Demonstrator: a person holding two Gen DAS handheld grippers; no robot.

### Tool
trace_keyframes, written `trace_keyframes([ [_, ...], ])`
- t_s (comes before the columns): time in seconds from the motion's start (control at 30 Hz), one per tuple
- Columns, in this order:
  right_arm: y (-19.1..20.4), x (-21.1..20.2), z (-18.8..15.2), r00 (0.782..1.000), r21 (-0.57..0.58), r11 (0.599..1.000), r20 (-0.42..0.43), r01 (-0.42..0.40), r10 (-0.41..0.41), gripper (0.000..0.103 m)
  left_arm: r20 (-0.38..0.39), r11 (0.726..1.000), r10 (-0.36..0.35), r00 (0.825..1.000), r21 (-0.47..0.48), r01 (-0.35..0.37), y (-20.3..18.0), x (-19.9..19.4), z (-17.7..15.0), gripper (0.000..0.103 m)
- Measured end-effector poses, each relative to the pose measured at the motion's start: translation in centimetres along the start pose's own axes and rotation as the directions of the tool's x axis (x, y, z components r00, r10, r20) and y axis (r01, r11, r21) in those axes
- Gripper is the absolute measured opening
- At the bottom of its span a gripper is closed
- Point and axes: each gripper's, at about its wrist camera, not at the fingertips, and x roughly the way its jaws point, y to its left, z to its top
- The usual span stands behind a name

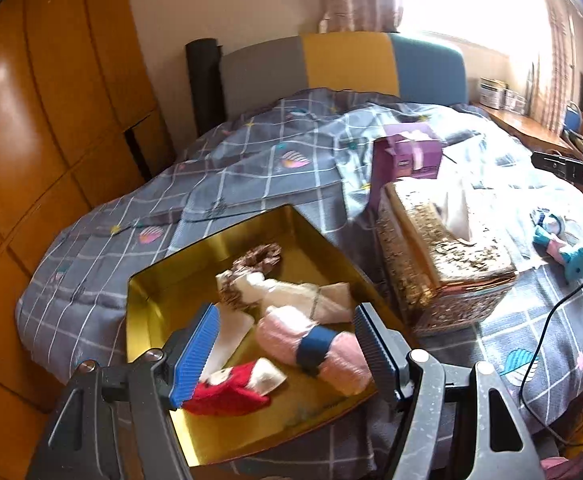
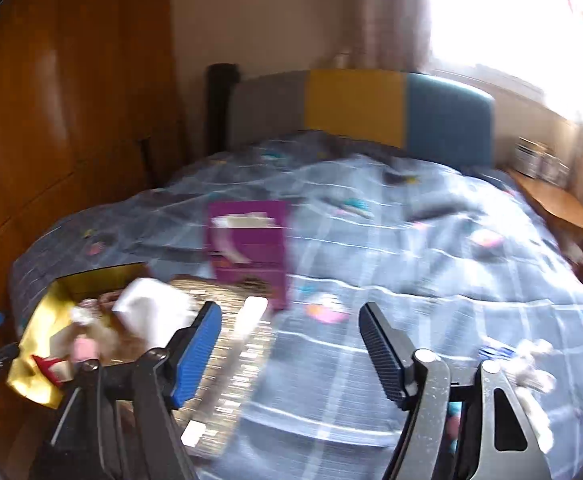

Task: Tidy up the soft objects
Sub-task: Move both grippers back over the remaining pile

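Over the bed's (image 1: pixel 251 160) near edge, the left wrist view shows the left gripper (image 1: pixel 285 354), jaws wide and empty, above the gold tin (image 1: pixel 163 292), which holds a pink sock roll (image 1: pixel 291 332) and a red sock (image 1: pixel 231 392). A teal-pink sock (image 1: pixel 563 252) lies apart at the right edge.

In the blurred right wrist view, the right gripper (image 2: pixel 291 344) hangs with jaws wide above the bedcover beside a gold tissue box (image 2: pixel 231 344).

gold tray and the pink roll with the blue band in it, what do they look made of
Gold tray: probably thin metal with a glossy gold finish, since its walls mirror the light. Pink roll: seemingly fuzzy knit fabric, matte and slightly squashed. Blue band: looks like smooth cloth or elastic; the material is unclear.
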Motion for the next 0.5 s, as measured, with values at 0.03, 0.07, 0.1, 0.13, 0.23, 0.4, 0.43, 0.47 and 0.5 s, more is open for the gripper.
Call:
trace_keyframes([
  [0.03, -1.3, -0.3, -0.1, 1.000, 0.021, 0.999, 0.001, 0.028, -0.028, 0.074, 0.006, 1.000, -0.005, 1.000, 0.013, 0.005, -0.5, 0.0, 0.3, 0.071],
  [0.07, -2.6, -0.5, -0.3, 0.999, 0.041, 0.998, 0.000, 0.053, -0.053, 0.074, 0.009, 1.000, -0.010, 1.000, 0.025, 0.010, -0.9, 0.0, 0.5, 0.071],
  [0.1, -3.9, -0.7, -0.5, 0.997, 0.063, 0.995, -0.001, 0.078, -0.078, 0.074, 0.012, 0.999, -0.017, 1.000, 0.038, 0.016, -1.4, 0.0, 0.8, 0.071],
  [0.13, -5.2, -0.9, -0.7, 0.995, 0.085, 0.991, -0.002, 0.101, -0.101, 0.074, 0.018, 0.998, -0.024, 1.000, 0.054, 0.023, -2.0, -0.1, 1.1, 0.071],
  [0.23, -8.9, -1.5, -1.5, 0.984, 0.151, 0.973, -0.006, 0.176, -0.178, 0.075, 0.035, 0.994, -0.054, 0.998, 0.100, 0.050, -3.7, -0.2, 2.1, 0.071],
  [0.4, -15.8, -2.2, -3.2, 0.941, 0.286, 0.900, -0.021, 0.330, -0.339, 0.077, 0.076, 0.979, -0.126, 0.989, 0.173, 0.111, -7.2, -0.9, 4.0, 0.071],
  [0.43, -17.4, -2.2, -3.8, 0.928, 0.321, 0.875, -0.030, 0.362, -0.373, 0.077, 0.075, 0.972, -0.147, 0.986, 0.193, 0.131, -8.2, -0.9, 4.5, 0.071],
  [0.47, -18.9, -2.2, -4.3, 0.912, 0.352, 0.848, -0.045, 0.396, -0.407, 0.077, 0.070, 0.967, -0.168, 0.983, 0.207, 0.151, -9.1, -0.8, 4.8, 0.071],
  [0.5, -20.3, -2.3, -5.1, 0.895, 0.389, 0.815, -0.068, 0.430, -0.440, 0.077, 0.061, 0.961, -0.188, 0.980, 0.216, 0.170, -9.9, -0.7, 5.2, 0.071],
])
